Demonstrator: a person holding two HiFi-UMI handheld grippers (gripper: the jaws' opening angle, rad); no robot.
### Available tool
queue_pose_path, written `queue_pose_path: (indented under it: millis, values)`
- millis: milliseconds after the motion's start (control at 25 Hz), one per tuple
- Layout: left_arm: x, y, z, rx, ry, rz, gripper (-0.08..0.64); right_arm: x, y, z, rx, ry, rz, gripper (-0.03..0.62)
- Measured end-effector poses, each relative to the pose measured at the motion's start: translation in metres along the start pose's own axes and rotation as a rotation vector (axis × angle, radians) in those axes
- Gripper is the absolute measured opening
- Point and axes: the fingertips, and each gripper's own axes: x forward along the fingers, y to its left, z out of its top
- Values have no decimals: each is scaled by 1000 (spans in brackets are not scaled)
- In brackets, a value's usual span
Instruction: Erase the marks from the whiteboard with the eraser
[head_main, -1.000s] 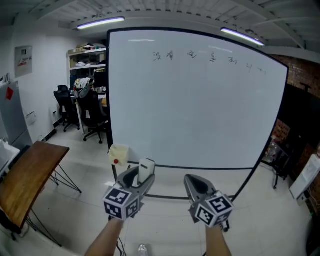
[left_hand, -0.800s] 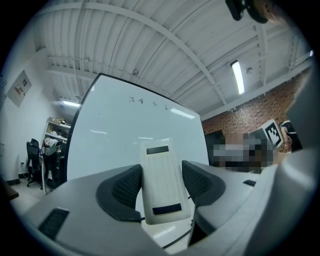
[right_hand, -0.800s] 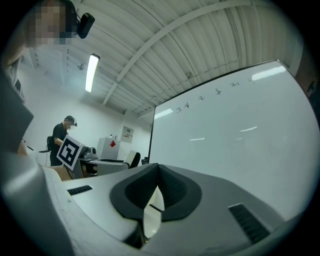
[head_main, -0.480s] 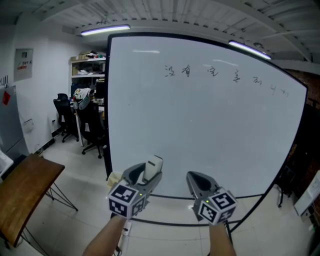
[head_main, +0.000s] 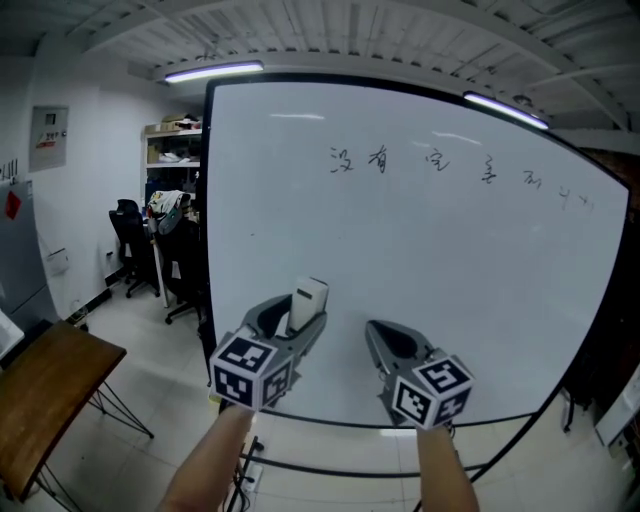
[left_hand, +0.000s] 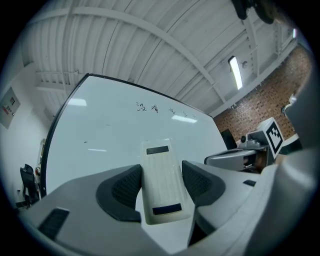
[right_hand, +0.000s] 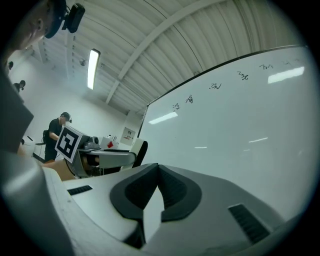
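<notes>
A large whiteboard (head_main: 420, 250) fills the head view, with a row of black handwritten marks (head_main: 450, 165) along its top. My left gripper (head_main: 290, 325) is shut on a white eraser (head_main: 307, 303), held upright below the marks and short of the board. In the left gripper view the eraser (left_hand: 161, 180) sits between the jaws, the marks (left_hand: 160, 110) far above it. My right gripper (head_main: 385, 345) is shut with nothing in it, beside the left one. The right gripper view shows its jaws (right_hand: 159, 192) closed and the marks (right_hand: 215, 87) high on the board.
A wooden table (head_main: 40, 390) stands at the lower left. Black office chairs (head_main: 150, 240) and shelves (head_main: 175, 140) lie behind the board's left edge. The board's frame and stand bar (head_main: 400, 470) run along the floor below my hands. A person stands far off in the right gripper view (right_hand: 54, 132).
The view has come nearer to the board and risen; the board now fills more of the frame. Both grippers sit slightly higher against it. The eraser stays held.
</notes>
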Motion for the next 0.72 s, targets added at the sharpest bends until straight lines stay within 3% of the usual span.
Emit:
queue_pose_path:
  millis: [720]
  values:
    - [24,14,29,105,8,139,264,34,-13,33,-43,-62,149,-5]
